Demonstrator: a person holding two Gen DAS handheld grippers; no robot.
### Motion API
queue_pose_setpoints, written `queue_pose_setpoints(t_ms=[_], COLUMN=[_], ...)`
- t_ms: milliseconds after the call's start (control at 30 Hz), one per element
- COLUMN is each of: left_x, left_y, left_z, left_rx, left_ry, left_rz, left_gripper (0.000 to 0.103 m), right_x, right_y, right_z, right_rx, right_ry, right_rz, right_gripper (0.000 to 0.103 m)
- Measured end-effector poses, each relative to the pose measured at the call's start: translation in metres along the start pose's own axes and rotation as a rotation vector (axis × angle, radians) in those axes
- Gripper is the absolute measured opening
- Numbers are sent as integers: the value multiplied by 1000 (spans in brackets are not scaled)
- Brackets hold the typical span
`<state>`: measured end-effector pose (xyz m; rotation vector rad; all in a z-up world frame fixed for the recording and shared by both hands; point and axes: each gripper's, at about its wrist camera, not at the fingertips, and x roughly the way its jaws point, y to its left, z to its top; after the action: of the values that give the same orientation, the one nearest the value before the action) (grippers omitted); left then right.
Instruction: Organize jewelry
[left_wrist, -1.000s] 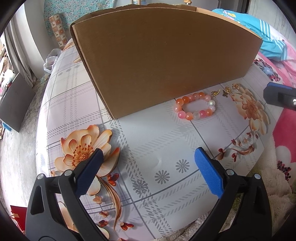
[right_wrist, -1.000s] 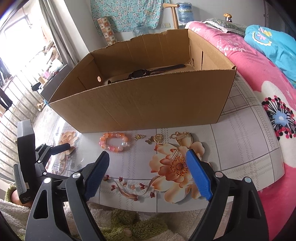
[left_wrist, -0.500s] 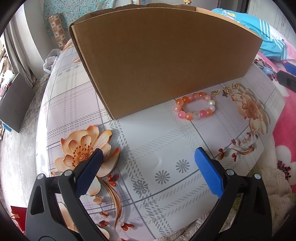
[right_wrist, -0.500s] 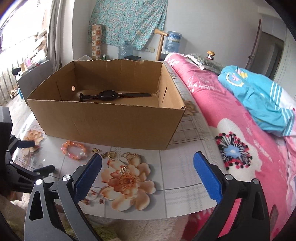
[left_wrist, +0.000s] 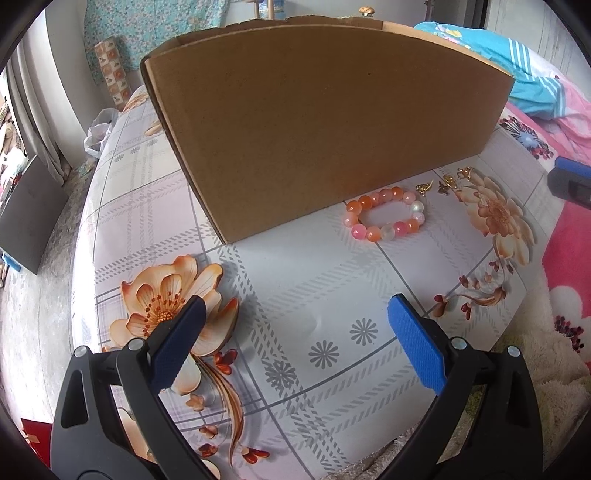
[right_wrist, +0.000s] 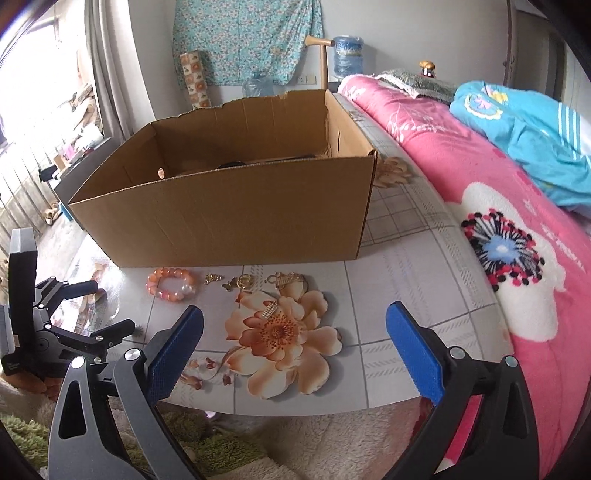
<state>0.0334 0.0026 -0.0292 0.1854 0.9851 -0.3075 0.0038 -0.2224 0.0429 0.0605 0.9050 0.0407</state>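
— Where is the jewelry?

— The bead bracelet (right_wrist: 170, 283) lies flat left of centre in the right wrist view, just in front of the cardboard box (right_wrist: 229, 218). Its ring is stretched a little left to right. The small gold pieces (right_wrist: 240, 282) run in a row to its right, along the box's front wall.

— And the grippers?

— The right gripper (right_wrist: 293, 347) has just been opening; its jaws stand wide over the flowered table (right_wrist: 406, 280), with nothing between them. The left gripper (left_wrist: 293, 341) is spread too, empty.
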Motion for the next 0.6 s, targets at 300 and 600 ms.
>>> queue_pose_setpoints(t_ms=[300, 600], left_x=[-24, 12], left_y=[-49, -72], left_z=[16, 40], left_rx=[201, 292], left_ry=[-127, -37], left_rz=[-129, -157], left_gripper=[61, 34], right_x=[17, 27], right_y=[3, 6], right_z=[-11, -15], right_rx=[32, 41], right_ry=[32, 61], right_rz=[63, 100], right_gripper=[77, 62])
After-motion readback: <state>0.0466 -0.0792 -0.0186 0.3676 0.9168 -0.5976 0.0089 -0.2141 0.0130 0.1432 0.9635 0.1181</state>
